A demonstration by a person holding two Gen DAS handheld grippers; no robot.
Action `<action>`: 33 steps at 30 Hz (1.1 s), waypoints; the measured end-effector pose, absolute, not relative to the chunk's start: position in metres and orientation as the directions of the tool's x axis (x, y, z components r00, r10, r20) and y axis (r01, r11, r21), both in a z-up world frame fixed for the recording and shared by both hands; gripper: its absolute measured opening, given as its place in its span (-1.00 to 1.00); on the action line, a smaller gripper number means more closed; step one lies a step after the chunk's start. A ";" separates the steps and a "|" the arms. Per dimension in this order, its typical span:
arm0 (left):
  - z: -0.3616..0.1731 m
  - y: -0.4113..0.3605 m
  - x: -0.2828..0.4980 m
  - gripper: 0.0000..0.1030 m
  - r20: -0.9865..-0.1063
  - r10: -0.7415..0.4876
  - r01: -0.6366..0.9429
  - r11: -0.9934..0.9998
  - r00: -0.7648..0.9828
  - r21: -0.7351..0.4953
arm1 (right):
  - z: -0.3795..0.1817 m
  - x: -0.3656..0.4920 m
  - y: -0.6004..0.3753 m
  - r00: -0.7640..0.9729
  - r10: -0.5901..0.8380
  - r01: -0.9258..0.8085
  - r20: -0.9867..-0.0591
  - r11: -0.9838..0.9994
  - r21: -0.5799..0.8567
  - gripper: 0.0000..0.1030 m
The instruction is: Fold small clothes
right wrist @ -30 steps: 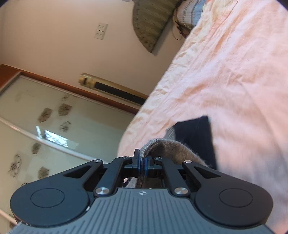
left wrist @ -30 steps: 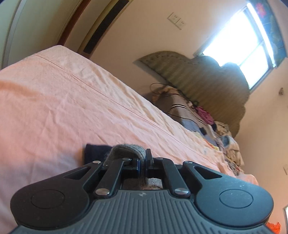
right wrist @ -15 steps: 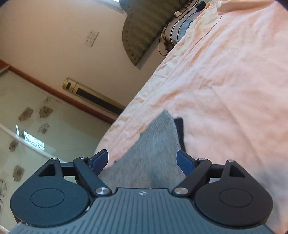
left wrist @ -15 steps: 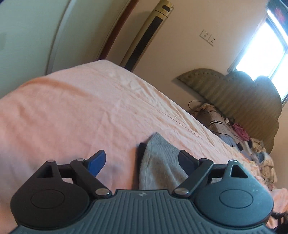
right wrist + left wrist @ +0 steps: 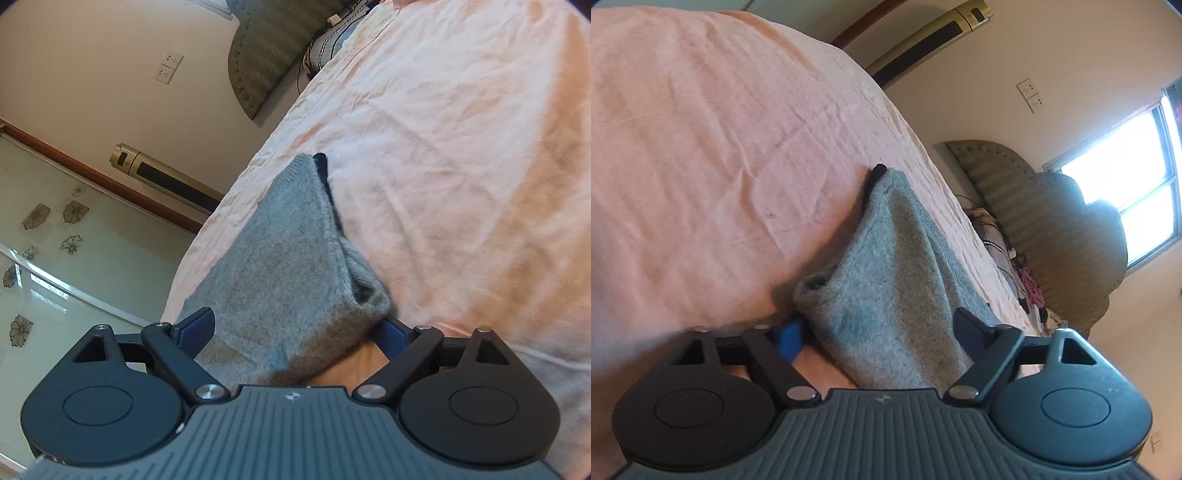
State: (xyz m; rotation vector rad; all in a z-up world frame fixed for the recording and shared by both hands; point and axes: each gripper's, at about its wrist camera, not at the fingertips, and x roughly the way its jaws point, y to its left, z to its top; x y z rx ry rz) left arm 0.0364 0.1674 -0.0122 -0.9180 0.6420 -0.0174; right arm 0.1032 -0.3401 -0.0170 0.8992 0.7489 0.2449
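Left gripper [image 5: 877,328] tilted down, jaws closing but unclamped; right gripper [image 5: 295,328] jaws spread wide.

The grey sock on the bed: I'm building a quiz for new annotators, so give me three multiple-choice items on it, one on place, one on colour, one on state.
1. Where does the grey sock lie?
A. on the pink bedsheet
B. on the floor
C. on the windowsill

2. What colour is the cloth that peeks out under the sock's far end?
A. white
B. dark navy
C. red

3. How does the right claw stand?
A. clamped on the sock
C. out of view
B. open, with the sock's near end between its fingers

Answers:
1 A, the sheet surrounds the sock in both views.
2 B, a dark cloth shows at the sock's far tip.
3 B, both blue pads stand apart from the knit. The left claw straddles the other end, its jaws closing.
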 end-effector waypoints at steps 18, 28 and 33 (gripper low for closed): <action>0.042 0.177 -0.042 -0.93 -0.494 -0.411 -0.110 0.674 0.766 -0.731 | 0.020 0.039 -0.364 0.657 0.619 0.009 -0.429 0.563 0.826 -0.75; 0.044 0.202 -0.063 0.01 -0.581 -0.289 -0.121 0.816 0.761 -0.565 | 0.042 0.016 -0.402 0.711 0.497 0.032 -0.498 0.684 0.729 0.32; 0.062 0.177 0.026 0.90 -0.551 -0.119 -0.089 0.938 0.826 -0.336 | 0.069 0.116 -0.372 0.690 0.472 -0.076 -0.549 0.802 0.593 0.32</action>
